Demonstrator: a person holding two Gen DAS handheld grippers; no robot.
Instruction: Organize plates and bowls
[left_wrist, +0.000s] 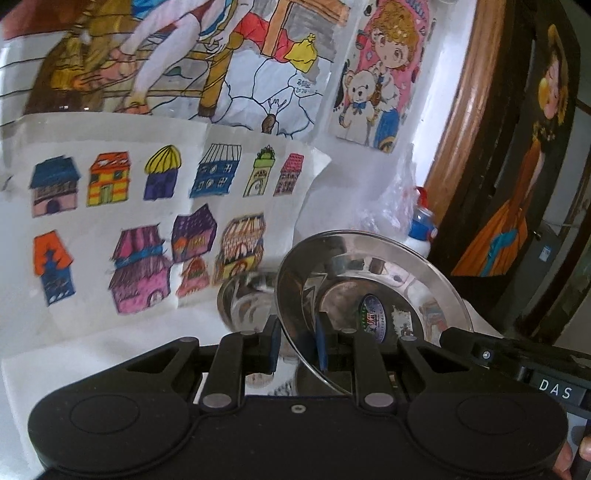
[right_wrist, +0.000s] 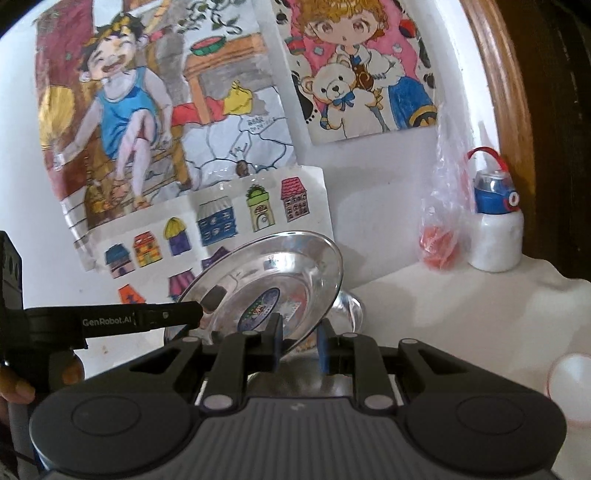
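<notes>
One steel plate, one steel bowl, one white bowl, one bottle, one plastic bag, three drawings.

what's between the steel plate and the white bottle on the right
In the right wrist view, a clear plastic bag with something red inside stands between the steel plate and the white bottle.

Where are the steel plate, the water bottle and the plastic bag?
steel plate (right_wrist: 280, 273): right wrist view, on its shiny inner face above the sticker.
water bottle (right_wrist: 496, 236): right wrist view, on its white body below the blue lid.
plastic bag (right_wrist: 441, 221): right wrist view, on its clear middle above the red contents.
</notes>
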